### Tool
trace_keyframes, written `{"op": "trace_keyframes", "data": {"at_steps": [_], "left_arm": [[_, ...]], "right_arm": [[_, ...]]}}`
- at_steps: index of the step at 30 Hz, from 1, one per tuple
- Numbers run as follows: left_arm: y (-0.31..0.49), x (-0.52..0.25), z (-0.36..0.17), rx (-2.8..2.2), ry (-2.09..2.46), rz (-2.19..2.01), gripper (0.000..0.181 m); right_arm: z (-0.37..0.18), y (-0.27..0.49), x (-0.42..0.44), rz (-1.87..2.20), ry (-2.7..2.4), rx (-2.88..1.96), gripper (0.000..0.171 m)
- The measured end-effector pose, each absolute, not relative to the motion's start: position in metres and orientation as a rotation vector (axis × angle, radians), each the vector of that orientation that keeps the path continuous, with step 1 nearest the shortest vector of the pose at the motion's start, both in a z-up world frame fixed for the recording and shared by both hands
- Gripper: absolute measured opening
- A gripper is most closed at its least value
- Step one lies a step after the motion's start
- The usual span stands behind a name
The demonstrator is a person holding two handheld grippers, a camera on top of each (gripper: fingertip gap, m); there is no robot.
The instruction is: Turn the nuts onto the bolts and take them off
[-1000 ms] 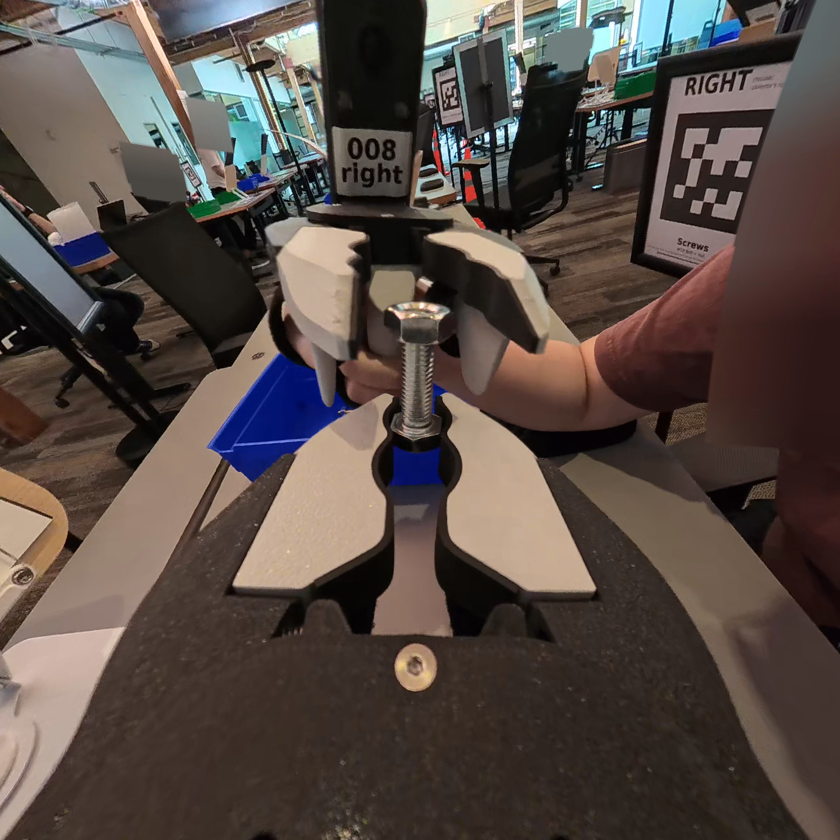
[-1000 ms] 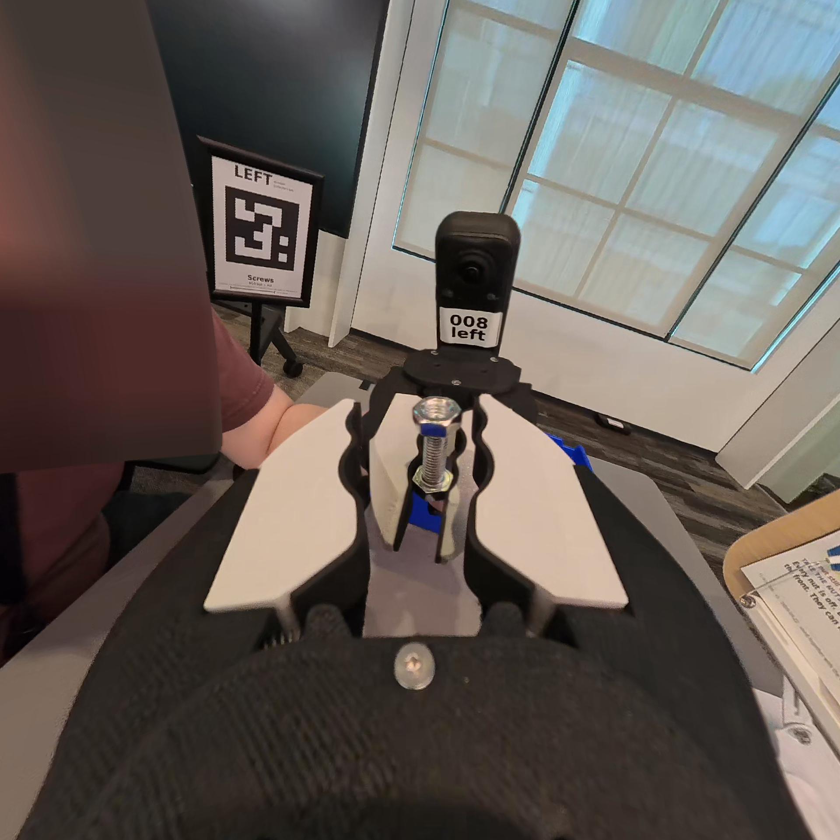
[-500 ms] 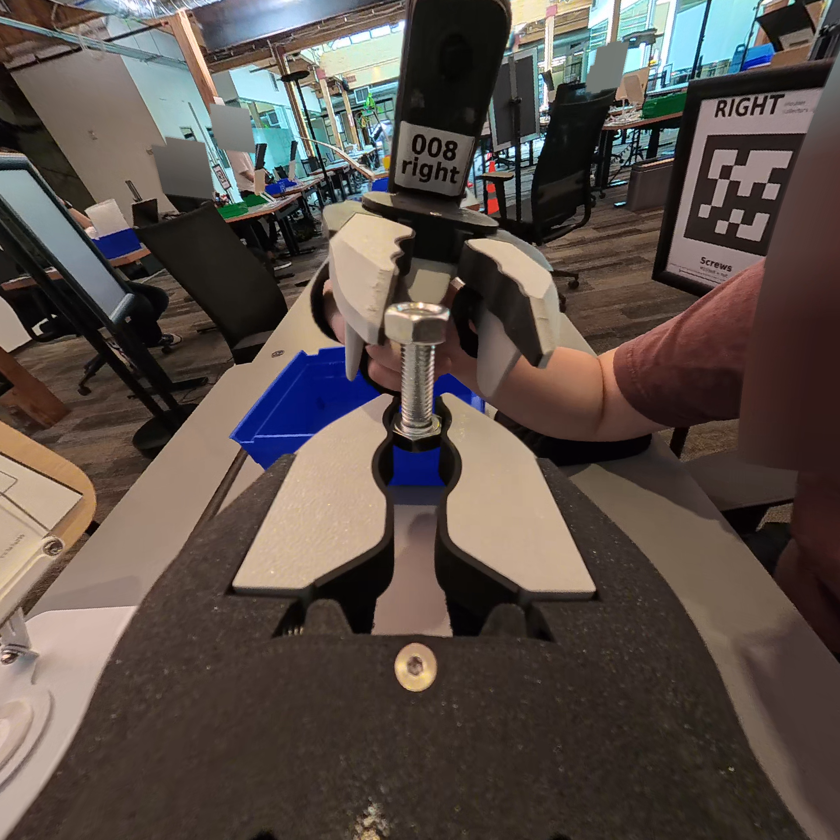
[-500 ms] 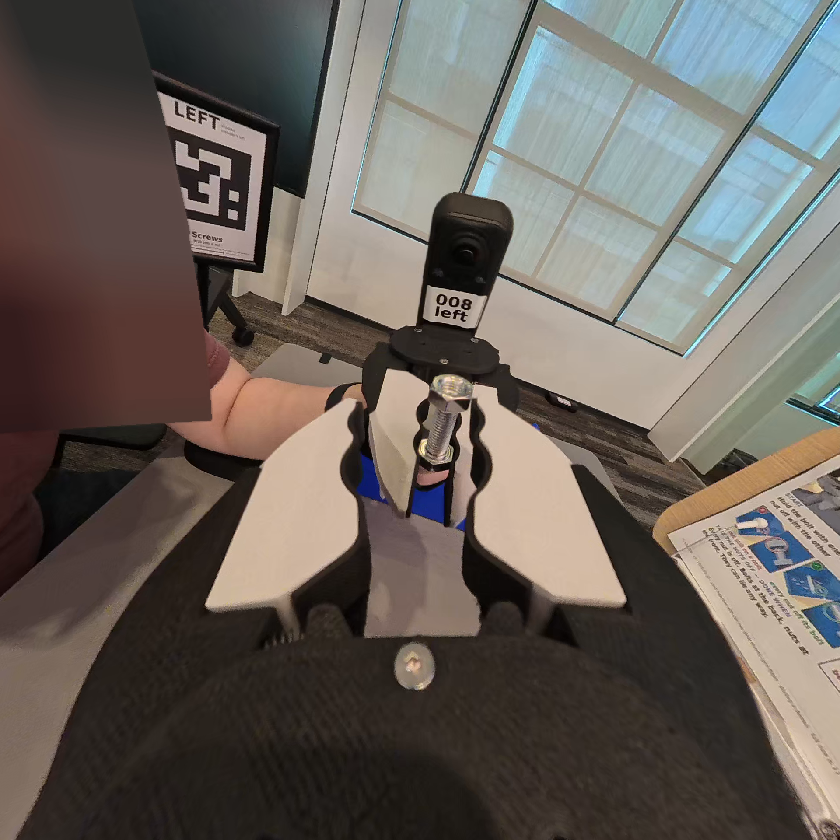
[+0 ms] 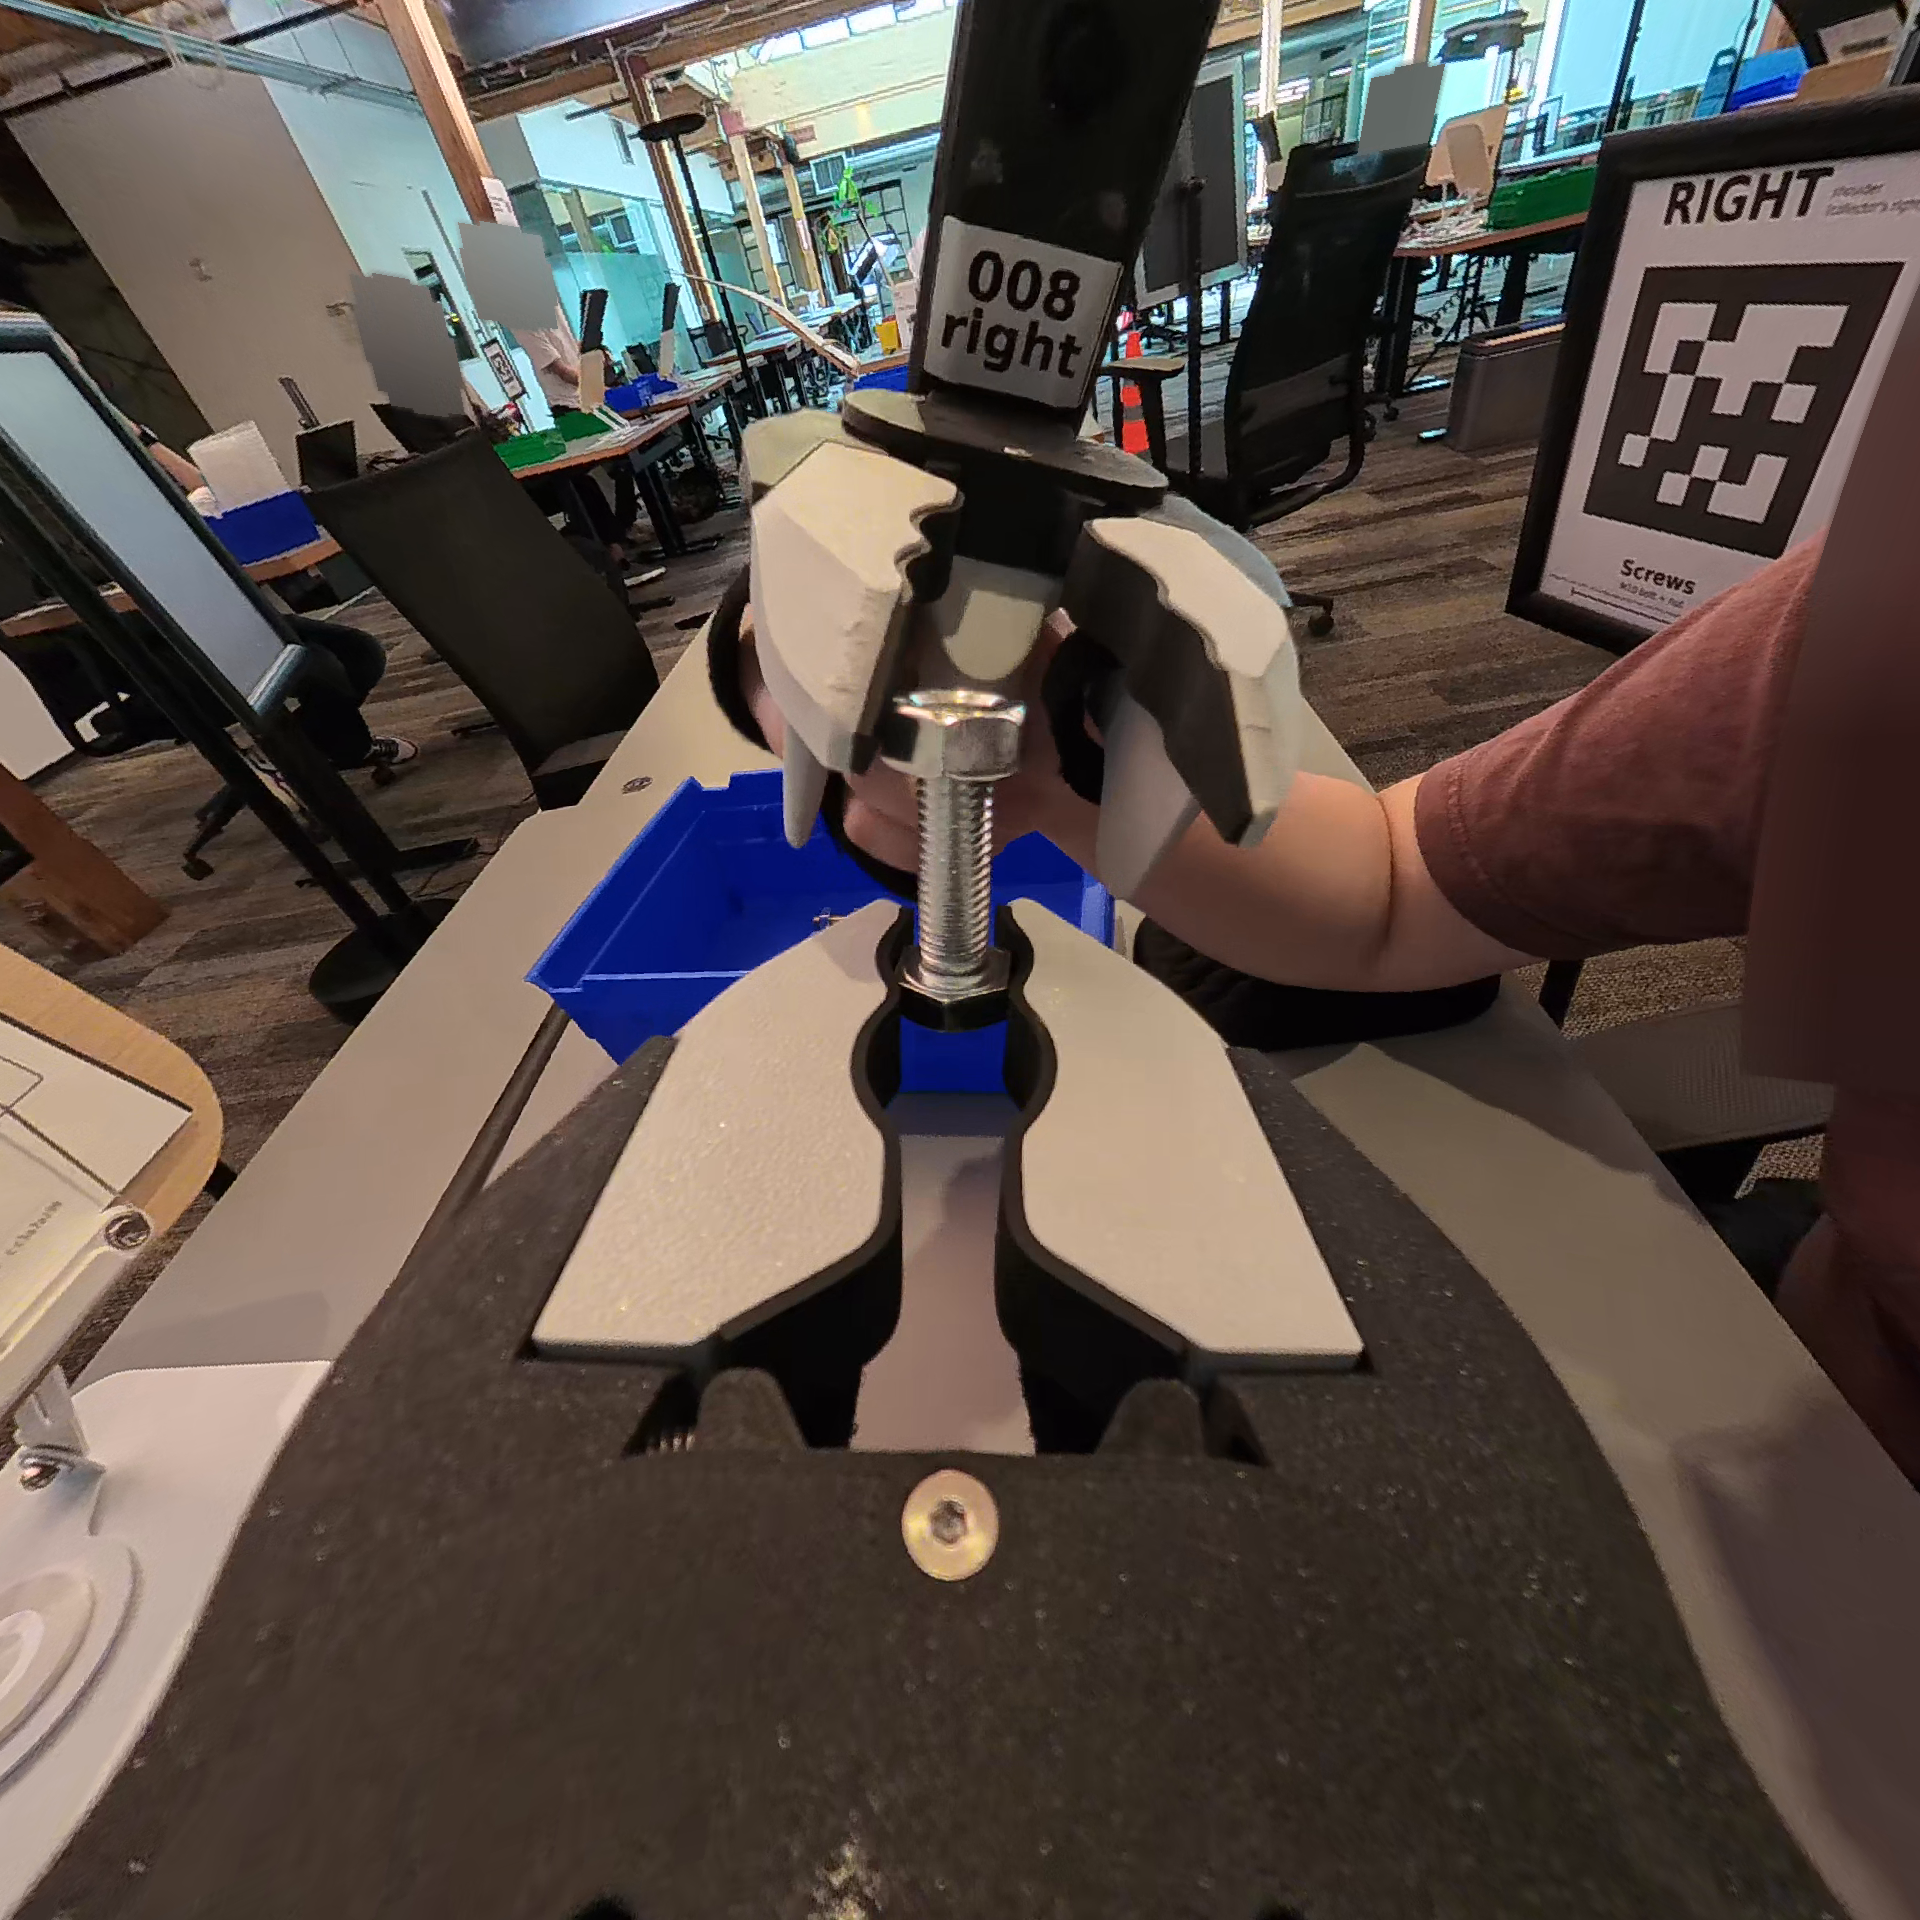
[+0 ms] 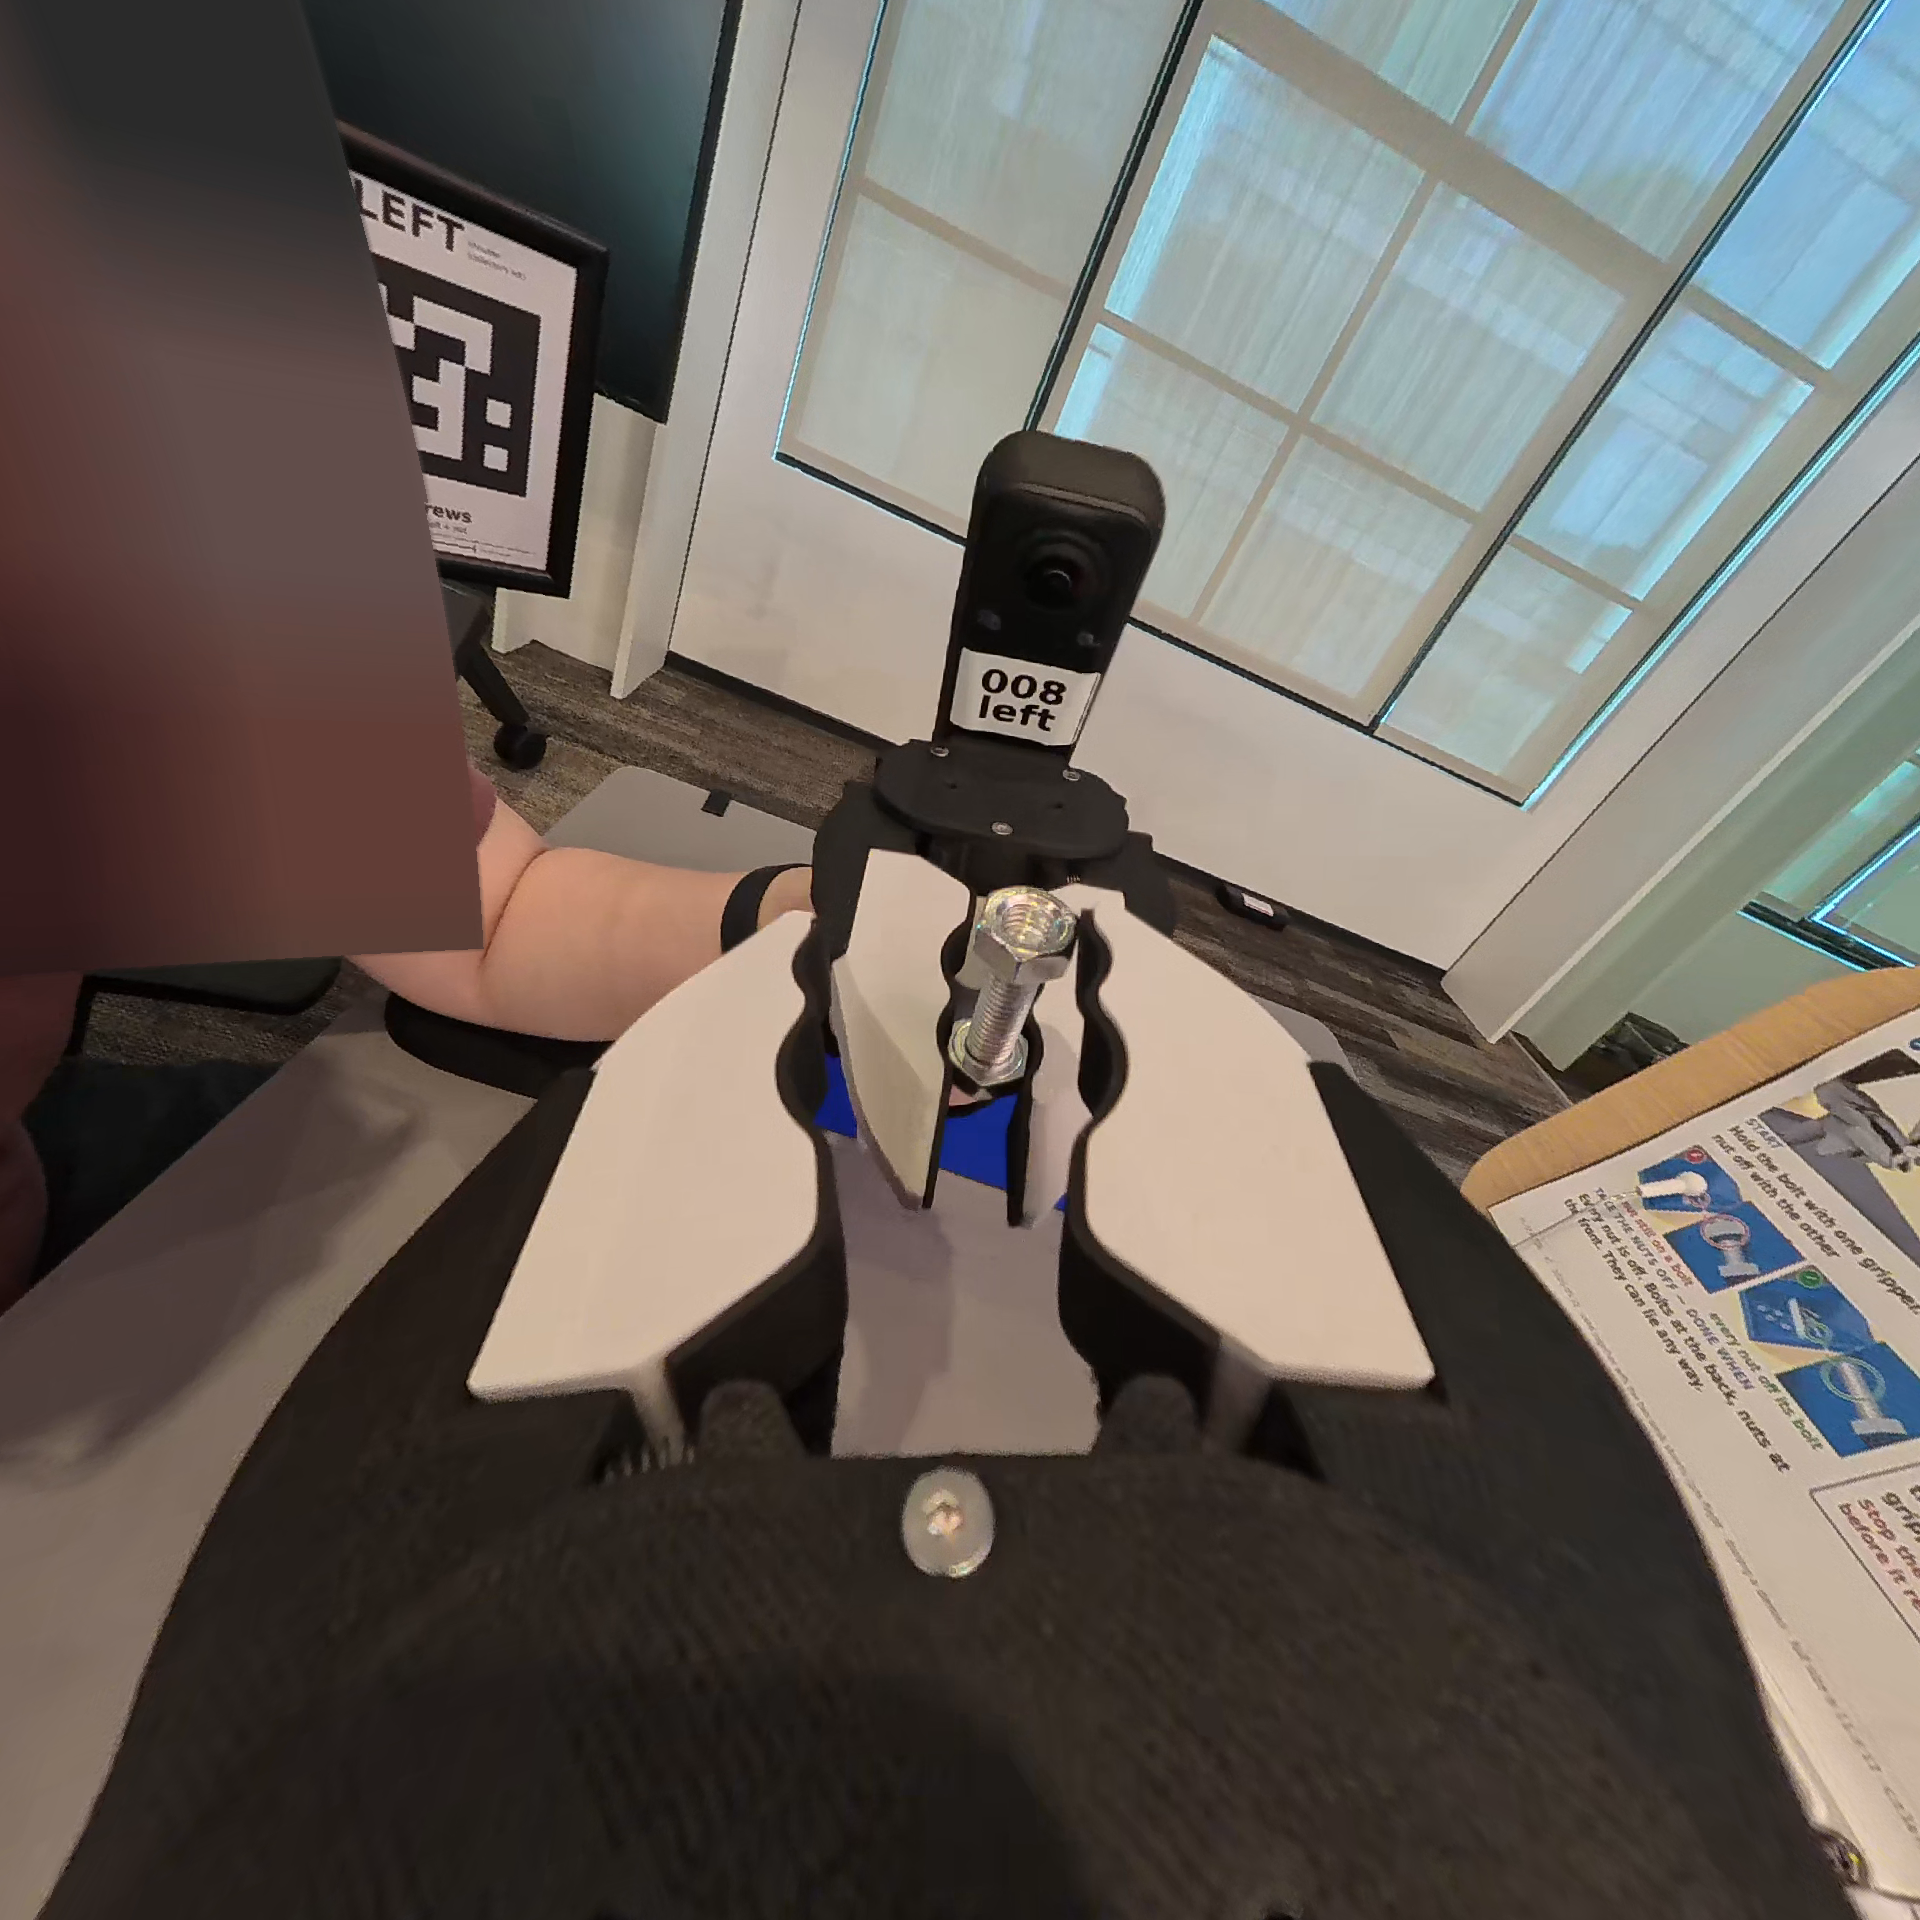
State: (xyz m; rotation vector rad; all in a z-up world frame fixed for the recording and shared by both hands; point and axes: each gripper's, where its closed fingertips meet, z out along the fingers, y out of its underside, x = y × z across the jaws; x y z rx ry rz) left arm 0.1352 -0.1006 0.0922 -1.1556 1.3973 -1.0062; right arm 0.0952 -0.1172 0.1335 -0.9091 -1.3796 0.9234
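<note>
Bolt (image 5: 954,831) stands upright in mid-air between the two grippers, hex head on top, threads running down to a nut (image 5: 950,979) near the lower end. Left gripper (image 5: 951,987) is clamped on that nut: in its own wrist view the two pale fingers pinch it in the scalloped notch near the tips, w/ the shank rising out above. Right gripper (image 6: 1013,971) faces it from the other side. Its jaws are parted, fingers flanking the bolt head but, as far as I can tell, not squeezing it; from the left wrist view one fingertip sits just beside the head and the other is clearly apart. So: released, not grasping.

All this hangs over a blue bin (image 5: 717,914) on the grey table (image 5: 416,1091). An instruction sheet (image 6: 1766,1226) lies off to the right gripper's side.

Step in hand, I'd judge, is the turning itself, caught between strokes: nut held fixed, right gripper open around the head, probably resetting its wrist angle. Which way it's going, on or off, can't be read from here.

Next move calls for closing squarely on the head's flats, then rotating about the bolt's own axis w/o tilting it, while the left grip on the nut doesn't slacken. Any slip and the bolt drops towards the bin.
</note>
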Motion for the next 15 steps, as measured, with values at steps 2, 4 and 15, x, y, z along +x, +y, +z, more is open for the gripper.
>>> {"op": "trace_keyframes", "data": {"at_steps": [2, 4, 15], "left_arm": [[-0.0998, 0.1340, 0.0932, -1.155, 1.392, -1.005, 0.014], [-0.0997, 0.1331, 0.0948, -1.153, 1.385, -1.015, 0.014], [-0.0988, 0.1372, 0.0924, -1.168, 1.383, -0.972, 0.014]], "right_arm": [[0.1346, -0.1158, 0.0977, 0.921, -1.375, -0.911, 0.044], [0.1353, -0.1141, 0.0999, 0.921, -1.370, -0.918, 0.040], [0.1395, -0.1085, 0.0966, 1.083, -1.291, -0.983, 0.028]]}}
